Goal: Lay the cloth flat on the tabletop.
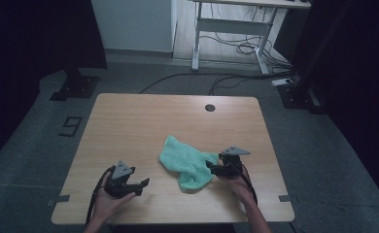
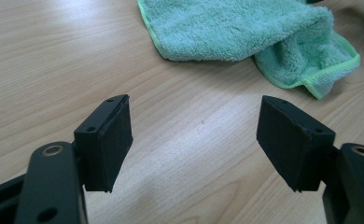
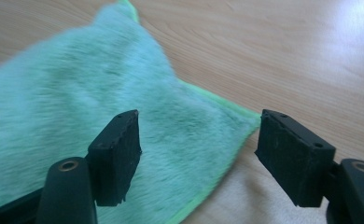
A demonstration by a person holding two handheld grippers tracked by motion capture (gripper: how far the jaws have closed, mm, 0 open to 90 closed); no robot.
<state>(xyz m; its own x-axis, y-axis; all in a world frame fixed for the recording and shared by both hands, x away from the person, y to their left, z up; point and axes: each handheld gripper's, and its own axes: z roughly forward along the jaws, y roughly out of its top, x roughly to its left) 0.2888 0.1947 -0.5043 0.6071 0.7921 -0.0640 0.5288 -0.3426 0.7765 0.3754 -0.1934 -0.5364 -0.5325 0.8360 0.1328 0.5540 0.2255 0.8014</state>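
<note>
I am seeing the green cloth (image 1: 186, 164) lying crumpled on the desk (image 1: 129, 126), right of its middle and toward the near edge. My right gripper (image 1: 216, 169) is sitting at the cloth's right edge, its jaws spread with nothing pinched; a corner of the cloth is lying beneath and between them. My left gripper (image 1: 141, 186) is resting near the near-left of the desk, well apart from the cloth, jaws spread wide over bare wood.

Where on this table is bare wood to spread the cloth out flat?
The wooden table is bare across its far half, from the round cable hole to the left edge. The crumpled green terry cloth and right gripper crowd the near right; the left gripper sits near left.
</note>
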